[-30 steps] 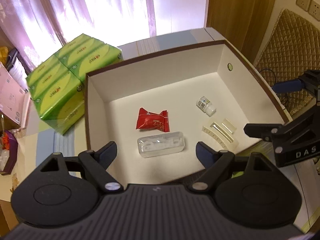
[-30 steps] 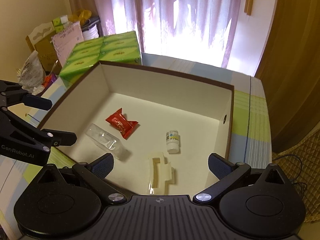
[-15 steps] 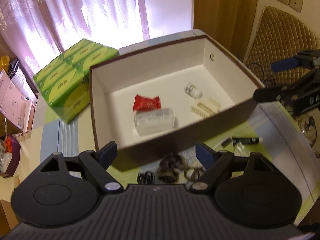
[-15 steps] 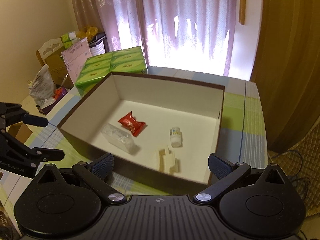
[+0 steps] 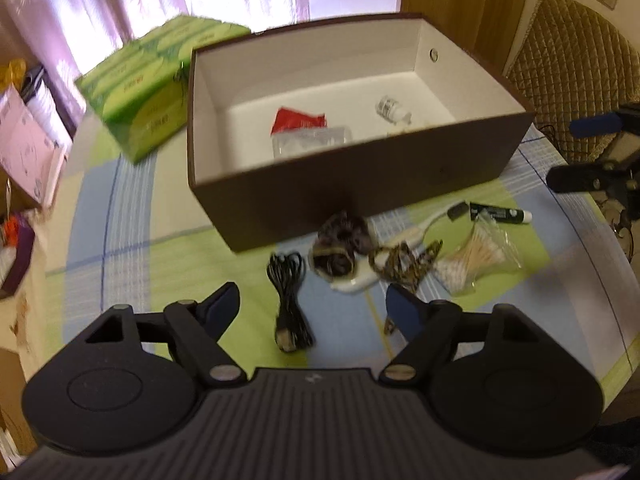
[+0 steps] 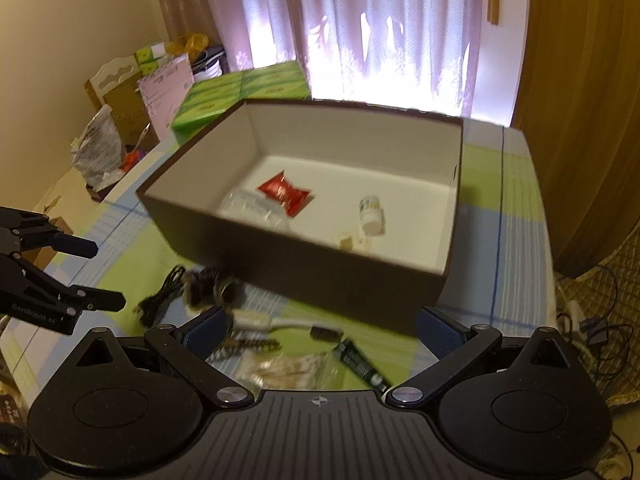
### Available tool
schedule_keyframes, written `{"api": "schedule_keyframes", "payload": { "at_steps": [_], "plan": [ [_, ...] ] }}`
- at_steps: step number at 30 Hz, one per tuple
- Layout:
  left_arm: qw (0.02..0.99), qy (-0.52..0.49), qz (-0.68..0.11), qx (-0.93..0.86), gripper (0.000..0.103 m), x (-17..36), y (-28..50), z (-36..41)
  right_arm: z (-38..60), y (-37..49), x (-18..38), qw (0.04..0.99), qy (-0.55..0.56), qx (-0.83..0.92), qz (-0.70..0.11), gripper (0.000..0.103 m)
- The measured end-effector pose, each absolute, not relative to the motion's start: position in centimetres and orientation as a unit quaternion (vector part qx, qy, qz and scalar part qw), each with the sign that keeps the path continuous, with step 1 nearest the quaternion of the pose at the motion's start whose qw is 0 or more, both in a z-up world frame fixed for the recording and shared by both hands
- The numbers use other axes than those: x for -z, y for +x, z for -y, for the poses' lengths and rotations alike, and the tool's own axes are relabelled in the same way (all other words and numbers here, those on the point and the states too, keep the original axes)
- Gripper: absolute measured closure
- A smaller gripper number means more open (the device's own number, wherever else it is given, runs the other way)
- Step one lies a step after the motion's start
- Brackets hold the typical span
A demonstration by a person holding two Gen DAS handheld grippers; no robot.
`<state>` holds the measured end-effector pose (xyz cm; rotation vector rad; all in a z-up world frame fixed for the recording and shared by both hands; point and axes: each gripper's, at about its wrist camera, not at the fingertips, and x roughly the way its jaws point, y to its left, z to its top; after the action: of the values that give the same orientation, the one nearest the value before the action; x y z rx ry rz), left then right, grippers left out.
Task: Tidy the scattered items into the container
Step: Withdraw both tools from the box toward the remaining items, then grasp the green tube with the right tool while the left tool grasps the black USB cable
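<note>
A brown box (image 5: 360, 176) with a white inside holds a red packet (image 5: 298, 122), a clear case (image 5: 312, 142) and a small bottle (image 5: 392, 110). On the cloth in front of it lie a black cable (image 5: 288, 292), dark scrunchies (image 5: 340, 240), a leopard-print band (image 5: 404, 264), a bag of cotton swabs (image 5: 476, 260) and a dark tube (image 5: 500, 213). My left gripper (image 5: 312, 300) hovers over the cable. Its jaws are closing and the pads touch nothing. My right gripper (image 6: 324, 320) stands open and empty above the swabs (image 6: 288, 368) and tube (image 6: 360, 364).
Green tissue packs (image 5: 156, 92) sit left of the box on the checked tablecloth (image 5: 140, 240). A quilted chair (image 5: 576, 60) stands past the table's right edge. Cartons and bags (image 6: 104, 140) crowd the floor to the left. Curtains hang behind.
Both grippers have drawn back from over the box toward the near side of the table, bringing the scattered items into view. The left jaws have narrowed a little.
</note>
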<state>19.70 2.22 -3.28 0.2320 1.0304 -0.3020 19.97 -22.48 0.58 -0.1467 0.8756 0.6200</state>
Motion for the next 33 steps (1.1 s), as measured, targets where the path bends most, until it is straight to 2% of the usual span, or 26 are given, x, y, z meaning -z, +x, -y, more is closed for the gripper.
{"api": "schedule_keyframes", "payload": {
  "at_steps": [12, 20, 21, 22, 23, 31, 32, 33],
  "plan": [
    [0.84, 0.103, -0.516, 0.134, 0.039, 6.1, 18.4, -3.5, 22.8, 17.8, 4.1, 0.833, -0.059, -0.307, -0.457, 0.0],
    [0.838, 0.115, -0.517, 0.133, 0.041, 6.9, 18.6, -4.0, 24.0, 18.0, 4.9, 0.835, -0.066, -0.315, -0.446, 0.0],
    [0.838, 0.114, -0.517, 0.133, 0.041, 6.9, 18.7, -4.0, 24.2, 18.2, 5.0, 0.837, -0.069, -0.315, -0.443, 0.004],
    [0.838, 0.114, -0.517, 0.132, 0.041, 6.9, 18.8, -4.1, 24.3, 18.3, 5.2, 0.837, -0.073, -0.315, -0.441, 0.023],
    [0.838, 0.113, -0.517, 0.132, 0.041, 6.9, 18.9, -4.1, 24.5, 18.7, 5.5, 0.836, -0.076, -0.312, -0.445, 0.029],
    [0.839, 0.109, -0.516, 0.132, 0.042, 7.6, 19.6, -4.2, 25.7, 19.7, 7.1, 0.839, -0.099, -0.3, -0.444, 0.032],
    [0.839, 0.108, -0.517, 0.132, 0.042, 7.7, 19.7, -4.3, 25.7, 19.9, 7.4, 0.837, -0.106, -0.301, -0.445, 0.038],
    [0.838, 0.108, -0.519, 0.131, 0.042, 7.9, 19.8, -4.3, 25.6, 20.1, 7.8, 0.834, -0.113, -0.302, -0.448, 0.053]
  ]
}}
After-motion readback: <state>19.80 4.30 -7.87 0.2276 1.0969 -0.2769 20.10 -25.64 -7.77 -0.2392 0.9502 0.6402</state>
